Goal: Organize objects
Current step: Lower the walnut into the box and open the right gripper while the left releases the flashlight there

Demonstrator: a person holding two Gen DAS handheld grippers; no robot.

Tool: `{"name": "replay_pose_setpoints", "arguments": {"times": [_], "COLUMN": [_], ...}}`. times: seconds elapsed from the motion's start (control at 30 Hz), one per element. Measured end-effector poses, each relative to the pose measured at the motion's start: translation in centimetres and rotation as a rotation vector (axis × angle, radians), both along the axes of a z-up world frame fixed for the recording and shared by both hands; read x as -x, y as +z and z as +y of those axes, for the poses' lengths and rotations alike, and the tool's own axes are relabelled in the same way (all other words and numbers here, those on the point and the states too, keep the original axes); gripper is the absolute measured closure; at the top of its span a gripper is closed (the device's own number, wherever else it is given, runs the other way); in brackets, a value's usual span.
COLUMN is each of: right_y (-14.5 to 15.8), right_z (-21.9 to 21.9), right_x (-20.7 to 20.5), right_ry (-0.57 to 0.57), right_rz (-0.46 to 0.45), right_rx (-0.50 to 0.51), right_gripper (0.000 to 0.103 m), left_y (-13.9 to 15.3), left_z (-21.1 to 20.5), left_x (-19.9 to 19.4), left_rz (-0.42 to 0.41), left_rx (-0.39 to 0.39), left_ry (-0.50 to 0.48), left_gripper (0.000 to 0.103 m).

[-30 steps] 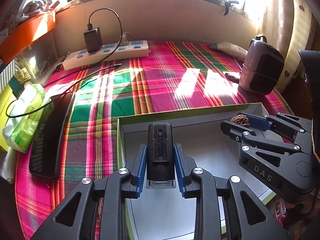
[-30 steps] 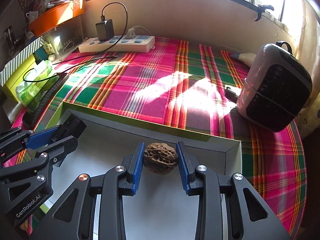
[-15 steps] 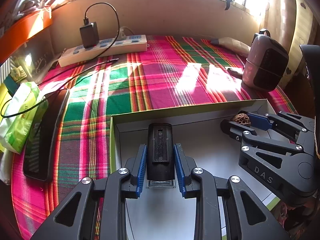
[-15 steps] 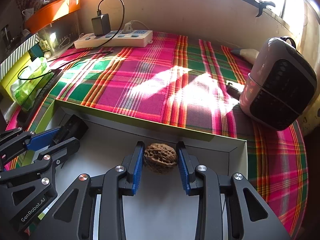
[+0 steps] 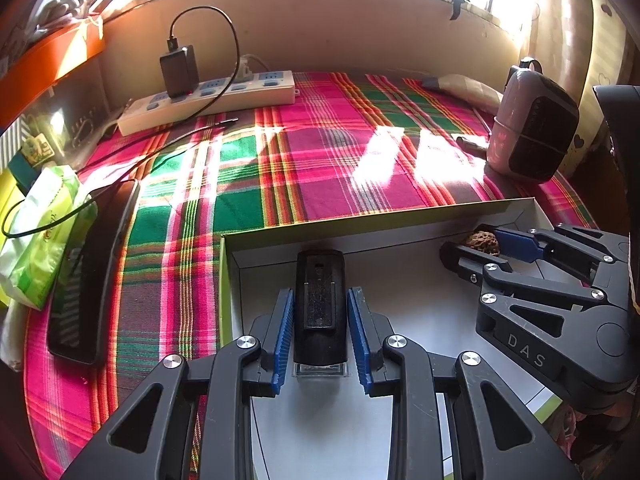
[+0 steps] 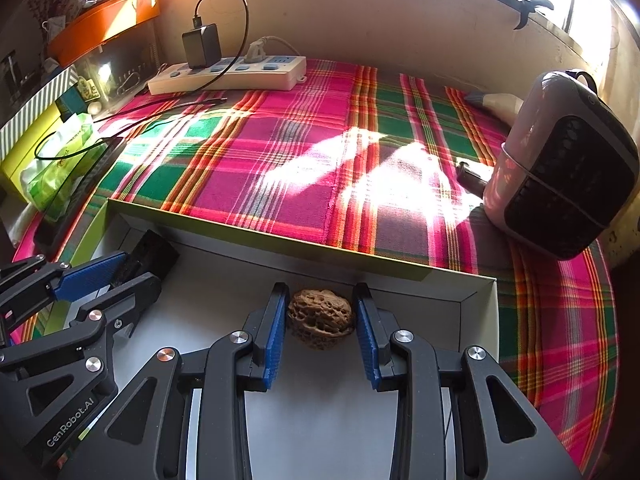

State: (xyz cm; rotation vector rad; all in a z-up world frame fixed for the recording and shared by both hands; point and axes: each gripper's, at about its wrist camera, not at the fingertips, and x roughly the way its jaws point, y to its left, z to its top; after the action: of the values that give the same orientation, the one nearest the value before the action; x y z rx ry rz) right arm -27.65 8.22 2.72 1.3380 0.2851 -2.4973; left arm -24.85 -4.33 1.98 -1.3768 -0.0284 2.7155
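The shallow box [image 5: 400,222], white inside with green outer walls, lies on the plaid-covered table [image 5: 320,160], and both grippers reach down into it at a steep forward slant. The left hand-held gripper [image 5: 320,336] is clenched on a black clip-backed device [image 5: 319,300] just inside the box's far-left corner, close to the left and far walls. The right hand-held gripper [image 6: 322,332] grips a walnut [image 6: 321,317] near the far-right corner, just short of the far wall. Between the two grippers the box floor lies bare. Beyond the far wall the cloth stretches open to a power strip [image 5: 208,98] at the back. A pink heater [image 6: 568,184] stands right of the box, a black tray [image 5: 92,276] left of it.
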Motion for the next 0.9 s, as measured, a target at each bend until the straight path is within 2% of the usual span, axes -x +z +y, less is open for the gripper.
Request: {"name": "replay_pose_setpoints", "arguments": {"times": [0.17,0.5,0.57,0.9], "right_y": [0.0,0.4,0.6,1.6], "right_z": [0.0,0.3,0.4,0.8], "right_x": [-0.1,-0.6,-0.8,-2.4], "right_ry": [-0.004,-0.018,-0.020,-0.036], "right_rz": [-0.007,0.005,0.011,0.034], "right_rx": [0.004,0.014,0.021,0.059], "right_gripper": [0.059,0.052,0.047,0.046], "left_y": [0.0,0.4,0.7,1.9], "left_z": [0.0,-0.4,-0.6,-0.7], "left_x": [0.0,-0.7,-0.9,-3.1], "left_rz": [0.000,0.012,0.017,0.055], "left_rx": [0.002,0.005,0.004,0.007], "left_ry": [0.000,0.021,0.032,0.050], "left_gripper": [0.075,0.072,0.071,0.071]}}
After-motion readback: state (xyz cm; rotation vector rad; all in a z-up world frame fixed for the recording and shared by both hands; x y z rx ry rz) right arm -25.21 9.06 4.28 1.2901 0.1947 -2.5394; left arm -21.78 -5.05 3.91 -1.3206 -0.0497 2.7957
